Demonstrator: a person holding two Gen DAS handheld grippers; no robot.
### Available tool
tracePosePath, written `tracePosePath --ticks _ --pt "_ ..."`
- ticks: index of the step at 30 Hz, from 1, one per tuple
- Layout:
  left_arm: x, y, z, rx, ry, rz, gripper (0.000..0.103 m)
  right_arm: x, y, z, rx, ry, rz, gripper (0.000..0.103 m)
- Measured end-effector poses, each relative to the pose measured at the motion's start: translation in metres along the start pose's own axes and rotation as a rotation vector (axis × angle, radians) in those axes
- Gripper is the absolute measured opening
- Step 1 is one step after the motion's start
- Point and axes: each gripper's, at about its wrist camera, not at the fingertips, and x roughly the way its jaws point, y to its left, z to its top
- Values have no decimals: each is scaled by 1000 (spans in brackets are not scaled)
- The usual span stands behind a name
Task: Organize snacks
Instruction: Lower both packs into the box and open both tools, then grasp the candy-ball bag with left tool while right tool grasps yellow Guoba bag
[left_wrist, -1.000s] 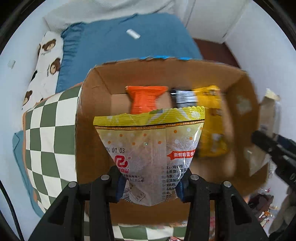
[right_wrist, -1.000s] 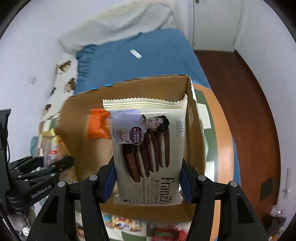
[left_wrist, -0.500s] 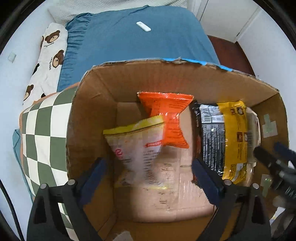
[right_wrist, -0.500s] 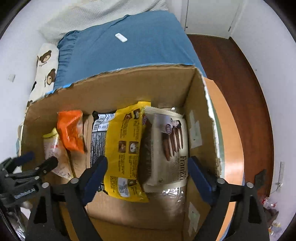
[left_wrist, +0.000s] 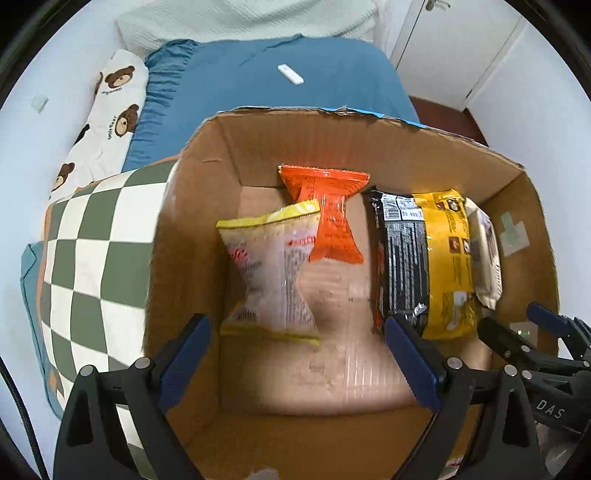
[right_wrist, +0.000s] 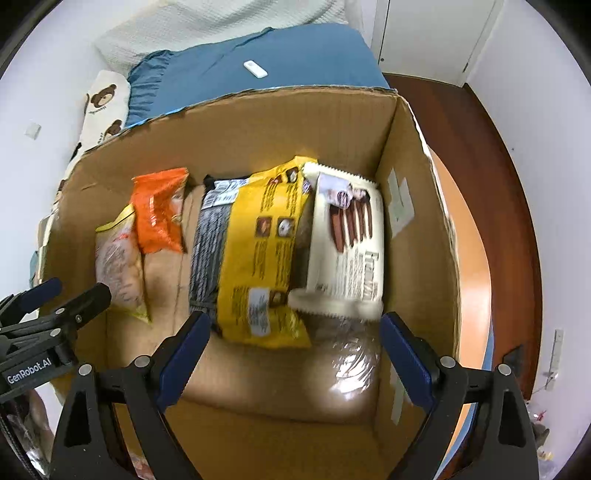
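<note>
Snacks lie in an open cardboard box (left_wrist: 192, 229), seen from above by both wrist cameras. Going left to right in the left wrist view: a green-and-white checked cloth (left_wrist: 92, 258) lies under and beside the box, with a bear-print pillow (left_wrist: 107, 122) and a blue bed (left_wrist: 266, 92) beyond it. Inside the box, a clear bag with yellow seams (left_wrist: 271, 273) lies on the floor near the left wall, its top right corner overlapped by an orange packet (left_wrist: 330, 218) that leans against the far wall. Right of a bare strip of box floor comes a black-and-yellow pack (left_wrist: 424, 266), and a cream biscuit pack (left_wrist: 487, 258) lies against its right side, near the right wall.

Left gripper (left_wrist: 299, 365) hovers over the box with its jaws wide apart; they have just been opening, and nothing is between the blue pads, the clear bag lying free below them. Right gripper (right_wrist: 295, 354) is likewise spread wide after opening, holding nothing; in its own view the black-and-yellow pack (right_wrist: 258, 251) and the biscuit pack (right_wrist: 347, 243) rest loose on the box floor beyond its fingers, and a patch of clear tape or film (right_wrist: 351, 362) shines on the floor just before the right finger.
</note>
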Motion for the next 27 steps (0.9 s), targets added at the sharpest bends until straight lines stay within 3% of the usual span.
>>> tracePosePath --ticks 13,21,27 --pt "-86 -7 -54 32 -191 -7 96 -64 18 -58 -68 -165 -17 95" --pt "-131 -3 -84 17 -260 -43 96 -126 23 -94 -69 -295 -27 95" --pt "-151 0 -110 13 -284 -62 96 -154 20 -125 -43 -322 19 95"
